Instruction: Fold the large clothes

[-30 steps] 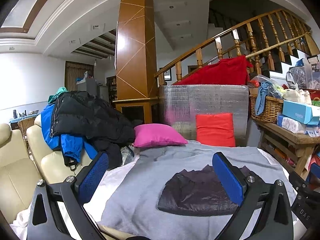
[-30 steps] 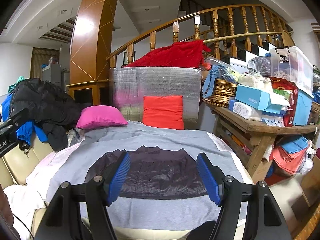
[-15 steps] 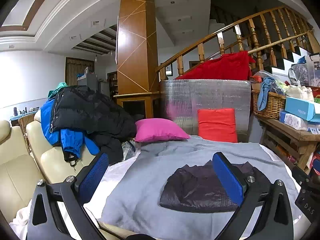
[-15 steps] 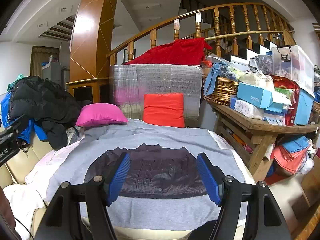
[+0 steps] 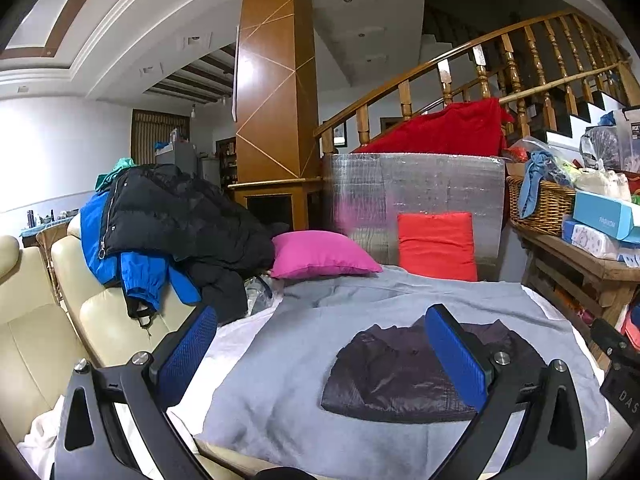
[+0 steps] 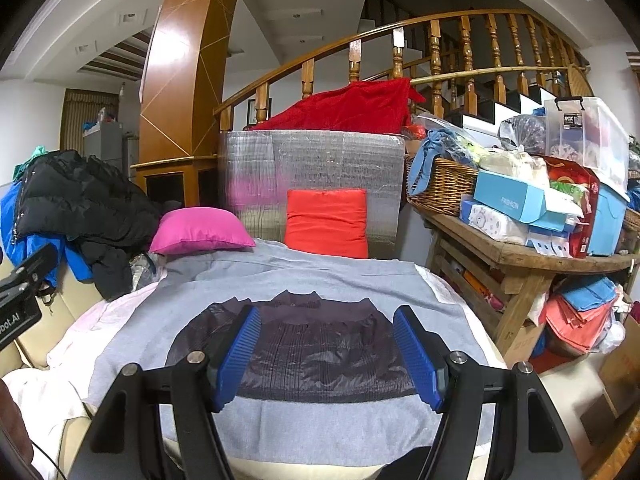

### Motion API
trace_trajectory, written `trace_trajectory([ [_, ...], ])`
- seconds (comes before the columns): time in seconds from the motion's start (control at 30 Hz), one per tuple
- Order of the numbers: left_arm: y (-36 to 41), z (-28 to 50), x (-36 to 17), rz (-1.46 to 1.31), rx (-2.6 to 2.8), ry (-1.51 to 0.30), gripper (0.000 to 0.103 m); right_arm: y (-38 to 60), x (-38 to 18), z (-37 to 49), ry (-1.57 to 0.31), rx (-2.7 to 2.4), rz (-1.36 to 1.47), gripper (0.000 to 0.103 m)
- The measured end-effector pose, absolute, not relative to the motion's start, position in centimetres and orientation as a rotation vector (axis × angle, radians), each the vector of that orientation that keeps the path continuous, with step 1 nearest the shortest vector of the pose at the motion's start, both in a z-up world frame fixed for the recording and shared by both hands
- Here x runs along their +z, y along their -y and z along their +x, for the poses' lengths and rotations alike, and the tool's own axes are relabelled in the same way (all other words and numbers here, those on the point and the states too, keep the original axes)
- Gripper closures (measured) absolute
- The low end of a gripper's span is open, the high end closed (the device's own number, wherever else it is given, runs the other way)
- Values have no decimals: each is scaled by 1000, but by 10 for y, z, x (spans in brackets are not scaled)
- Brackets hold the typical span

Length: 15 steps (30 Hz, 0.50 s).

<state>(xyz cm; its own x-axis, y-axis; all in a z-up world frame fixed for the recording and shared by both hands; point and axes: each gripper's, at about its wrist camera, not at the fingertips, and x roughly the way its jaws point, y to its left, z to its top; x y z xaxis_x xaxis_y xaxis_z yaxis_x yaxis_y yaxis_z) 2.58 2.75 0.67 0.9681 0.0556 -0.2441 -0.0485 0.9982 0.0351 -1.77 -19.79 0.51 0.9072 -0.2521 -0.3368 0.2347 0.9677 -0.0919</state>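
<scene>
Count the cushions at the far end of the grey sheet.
2. The pink cushion lies at the far left beside the black jacket; the red cushion stands upright against the silver panel. Others may be hidden under the clothes.

Dark purple quilted jacket [image 6: 316,344], shiny fabric, is laid flat on grey blanket [image 6: 320,276], collar at far edge, sleeves tucked in, approx. centred. Folded into compact rectangle, bottom hem straight, nearest cam.
</scene>
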Motion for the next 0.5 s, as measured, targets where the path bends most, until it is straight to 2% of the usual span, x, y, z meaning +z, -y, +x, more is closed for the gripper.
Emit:
trace_trajectory([
  [0.5,-29,81,-9,12,73,-310,0,206,12,42,-389,-261,-78,30],
])
